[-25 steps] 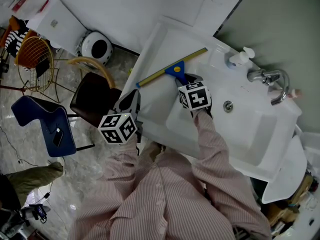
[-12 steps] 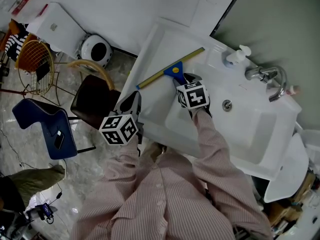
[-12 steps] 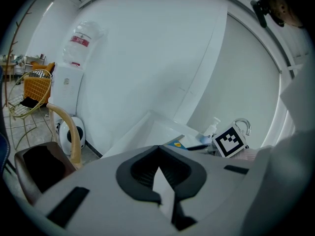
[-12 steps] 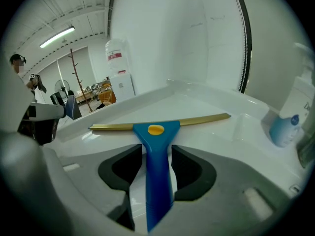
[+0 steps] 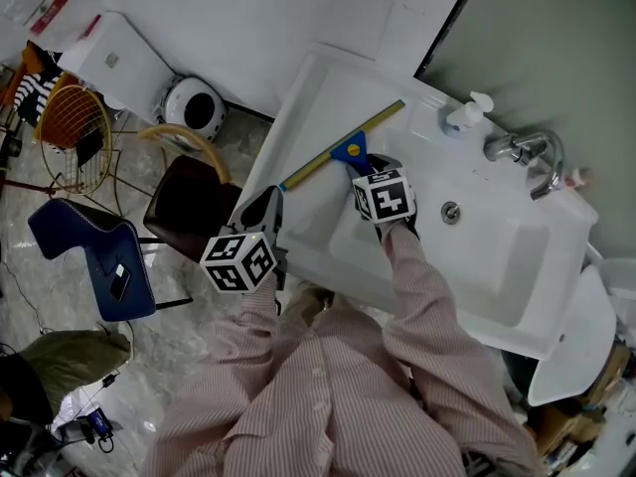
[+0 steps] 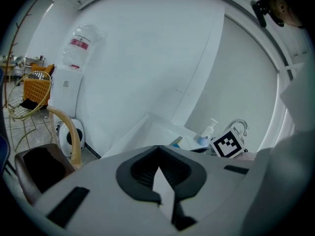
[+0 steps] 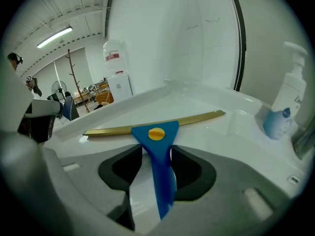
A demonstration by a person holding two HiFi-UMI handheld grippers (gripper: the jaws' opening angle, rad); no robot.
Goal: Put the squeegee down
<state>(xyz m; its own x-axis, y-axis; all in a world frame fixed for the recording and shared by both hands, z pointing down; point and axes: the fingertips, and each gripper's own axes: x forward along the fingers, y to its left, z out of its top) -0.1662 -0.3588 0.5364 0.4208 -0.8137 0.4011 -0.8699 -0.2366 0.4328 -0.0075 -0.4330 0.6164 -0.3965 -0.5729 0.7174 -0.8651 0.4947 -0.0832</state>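
White wall and a white sink counter (image 5: 328, 97) fill the head view. On the flat part at 10 o'clock of the basin (image 5: 477, 246) lies the squeegee (image 5: 338, 149). Its brass blade (image 5: 308, 168) runs from 8 o'clock up to 2 o'clock, and its blue handle (image 7: 160, 176) points back toward 5 o'clock. A soap bottle (image 5: 467, 115) and a faucet (image 5: 527, 147) stand at 3 o'clock of it.

The right gripper (image 5: 371, 170) sits over that handle. Its own view shows the 2 jaws standing apart with the handle between them. Bare counter shows beside the handle on 1 side, so the pads do not clamp it. The left gripper (image 5: 268, 202) hangs off the counter's edge at 8 o'clock of the squeegee, jaws closed tip to tip on nothing.

Judged from this, the set-down is at its last step: the squeegee appears to rest on the counter with no grip on it. The next move calls for drawing the right gripper back along the handle's line, toward 5 o'clock and upward. The jaws should be kept wide so neither pad drags the handle and slews the blade.
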